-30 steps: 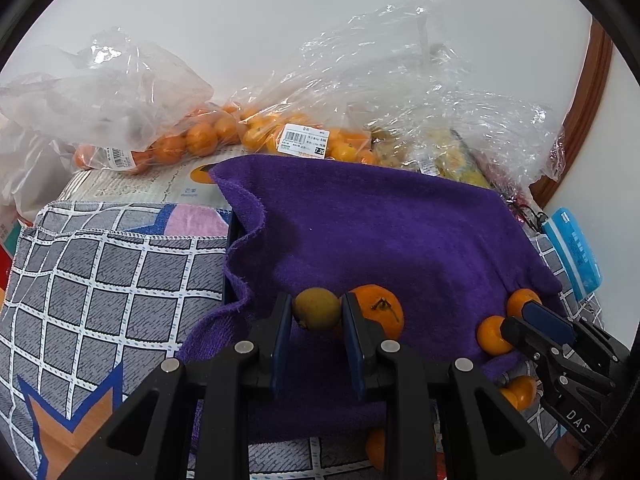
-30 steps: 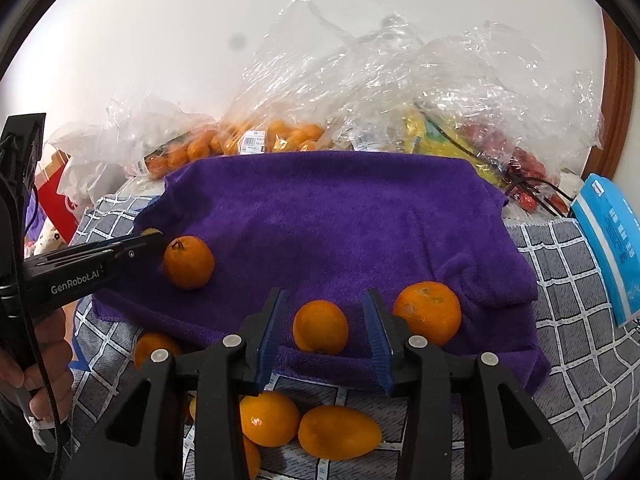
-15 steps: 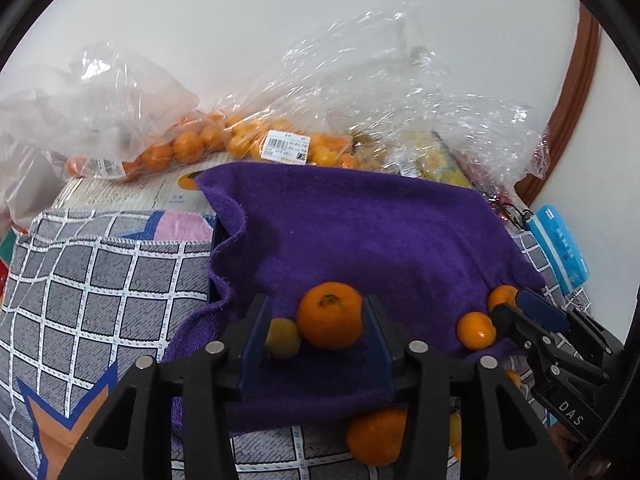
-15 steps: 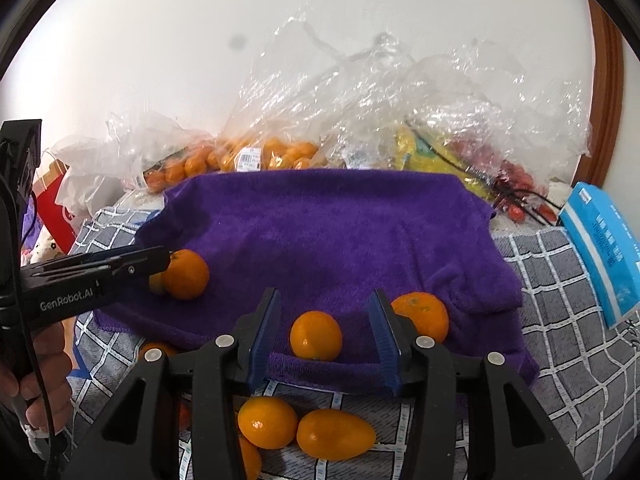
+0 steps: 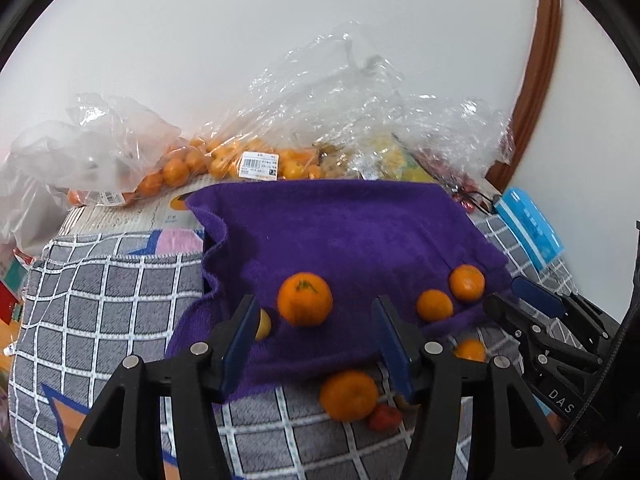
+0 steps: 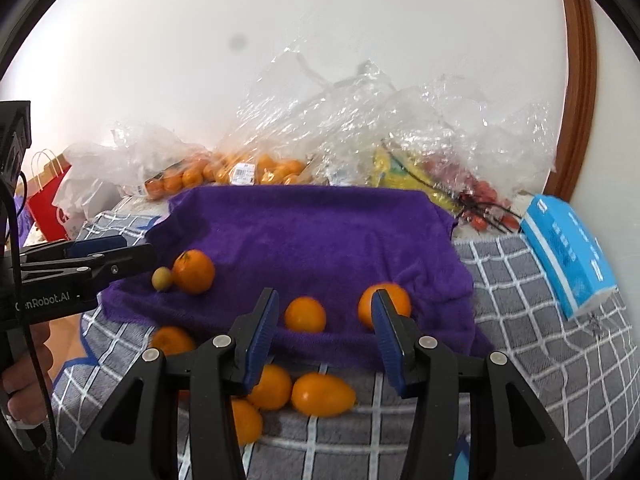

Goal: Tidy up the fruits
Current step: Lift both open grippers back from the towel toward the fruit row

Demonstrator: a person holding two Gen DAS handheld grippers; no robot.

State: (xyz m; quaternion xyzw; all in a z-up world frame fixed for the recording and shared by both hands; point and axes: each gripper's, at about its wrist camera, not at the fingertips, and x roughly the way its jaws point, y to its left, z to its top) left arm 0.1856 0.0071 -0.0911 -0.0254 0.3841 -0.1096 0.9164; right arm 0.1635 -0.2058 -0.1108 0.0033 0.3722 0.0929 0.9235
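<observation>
A purple towel (image 5: 340,232) lies over a grey checked blanket (image 5: 100,300). My left gripper (image 5: 316,322) hangs over the towel's front edge, its jaws opening. An orange (image 5: 305,299) sits between them untouched, and a small yellow-green fruit (image 5: 263,324) rests by the left finger. My right gripper (image 6: 324,320) is also opening around a smaller orange (image 6: 305,314) without touching it. Another orange (image 6: 394,300) shows behind its right finger. Several loose orange fruits (image 6: 322,394) lie on the blanket in front of the towel.
Clear plastic bags of oranges (image 5: 176,170) and other fruit (image 6: 400,168) are piled against the white wall. A blue tissue pack (image 6: 568,248) lies at the right, a red paper bag (image 6: 48,204) at the left. A hand (image 6: 24,384) holds the left gripper's handle.
My left gripper let go of the small yellow-green fruit, opened wide and drew back and up. The right gripper widened a little and pulled back from its orange.
</observation>
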